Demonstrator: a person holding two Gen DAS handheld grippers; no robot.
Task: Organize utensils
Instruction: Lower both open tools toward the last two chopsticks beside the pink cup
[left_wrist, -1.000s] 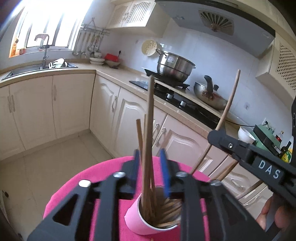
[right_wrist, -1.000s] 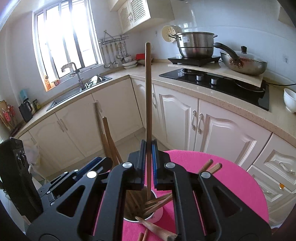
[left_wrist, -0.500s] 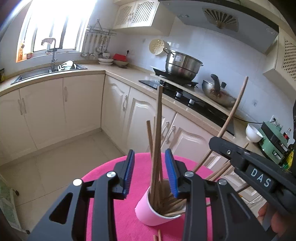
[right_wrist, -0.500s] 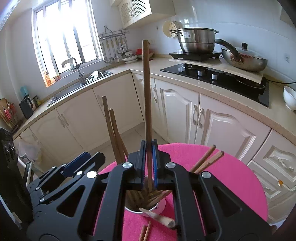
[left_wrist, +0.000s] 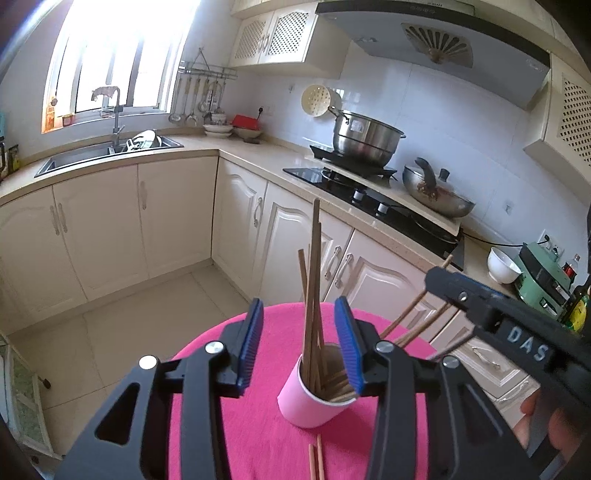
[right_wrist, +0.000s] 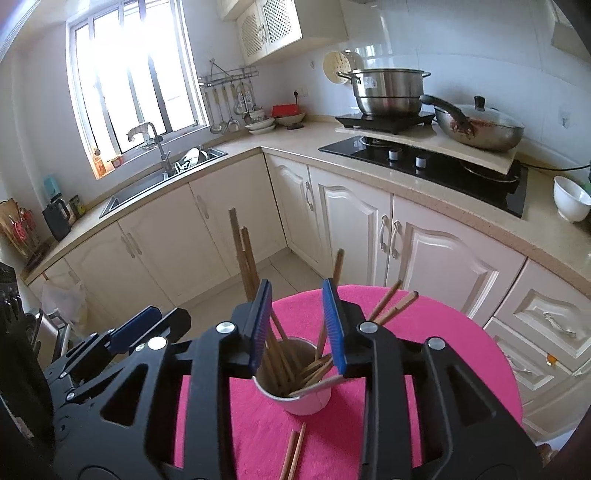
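A pink paper cup (left_wrist: 308, 404) stands on the round table's pink cloth (left_wrist: 258, 424), with several wooden chopsticks (left_wrist: 314, 288) leaning upright in it. My left gripper (left_wrist: 300, 347) hovers just above and behind the cup, its jaws opening, and the blue pads are clear of the sticks between them. In the right wrist view the same cup (right_wrist: 306, 400) sits below my right gripper (right_wrist: 297, 325). Its jaws are opening too, and nothing is pressed between them. Two loose chopsticks (right_wrist: 291, 454) lie on the cloth in front of the cup. Each gripper shows in the other's view: right (left_wrist: 443, 286), left (right_wrist: 147, 325).
Cream cabinets (left_wrist: 177, 214) and an L-shaped counter ring the table, with a sink (left_wrist: 107, 155), a steel pot (left_wrist: 364, 138) and a wok (left_wrist: 437, 195) on the black hob. A white bowl (right_wrist: 570, 197) is on the counter. A hand (left_wrist: 546, 428) holds the right gripper.
Both grippers let go of the upright chopsticks they were pinching, and the sticks now rest in the cup. Both grippers have lifted and drawn back, so the cup looks smaller and lower.
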